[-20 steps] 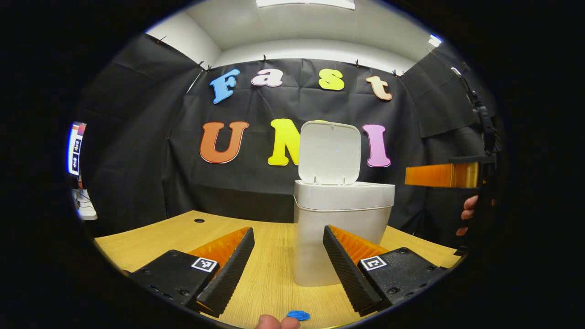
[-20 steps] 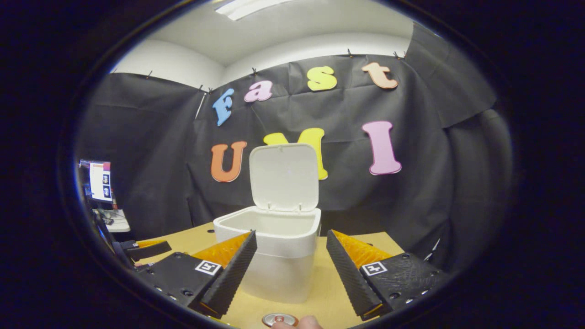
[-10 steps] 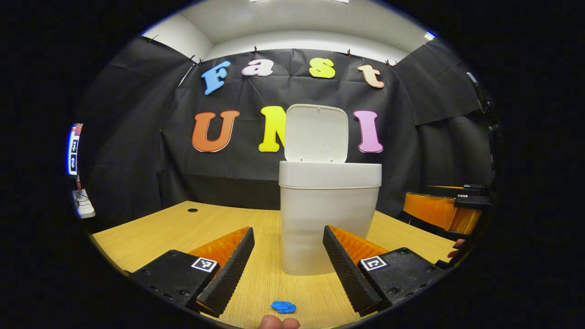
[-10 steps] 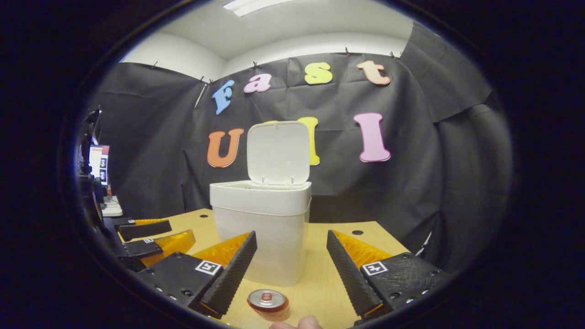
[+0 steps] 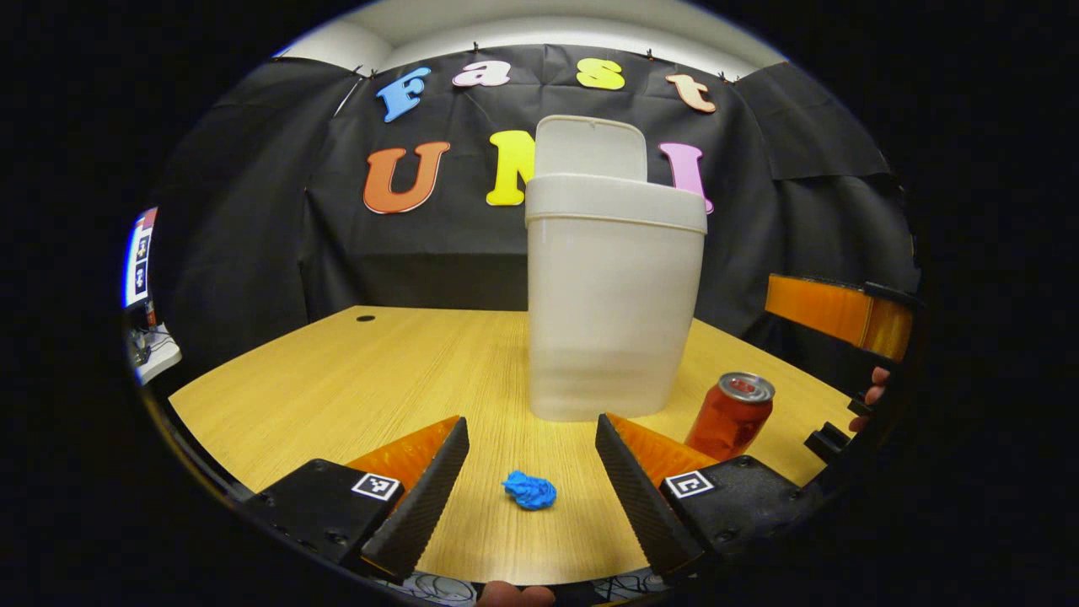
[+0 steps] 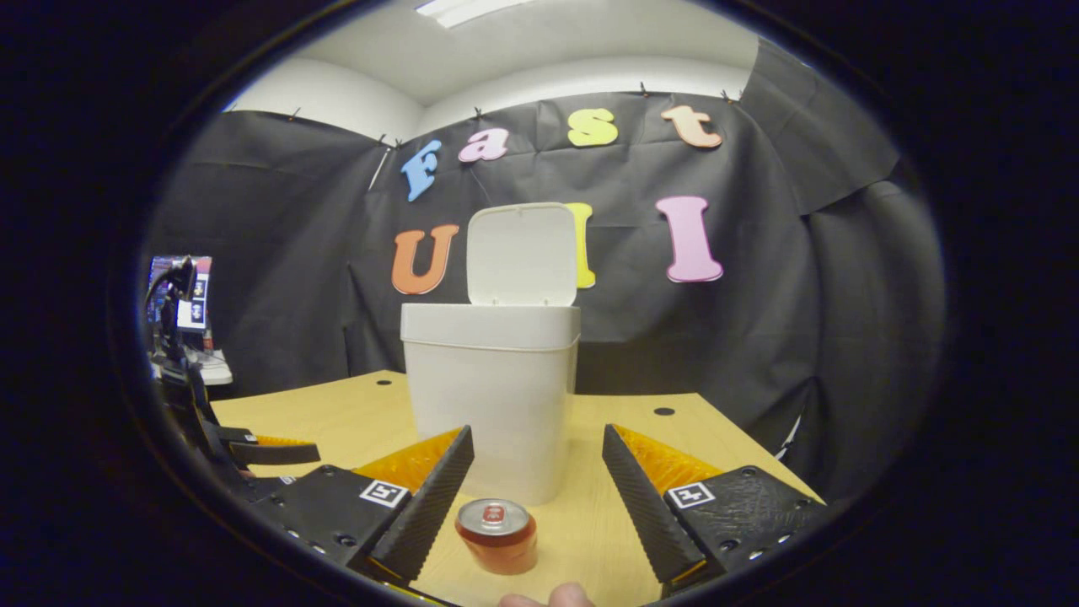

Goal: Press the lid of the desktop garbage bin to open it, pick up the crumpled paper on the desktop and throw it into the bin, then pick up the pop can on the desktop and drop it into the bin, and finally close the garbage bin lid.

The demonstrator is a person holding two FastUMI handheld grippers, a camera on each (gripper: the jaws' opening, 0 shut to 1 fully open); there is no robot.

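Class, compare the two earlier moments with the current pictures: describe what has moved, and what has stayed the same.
Both grippers have come down toward the table. The left gripper now brackets the blue crumpled paper, and the right gripper has the pop can between its open fingers. Nothing has been gripped. Unchanged: the bin stands with its lid up, and paper and can rest on the table.
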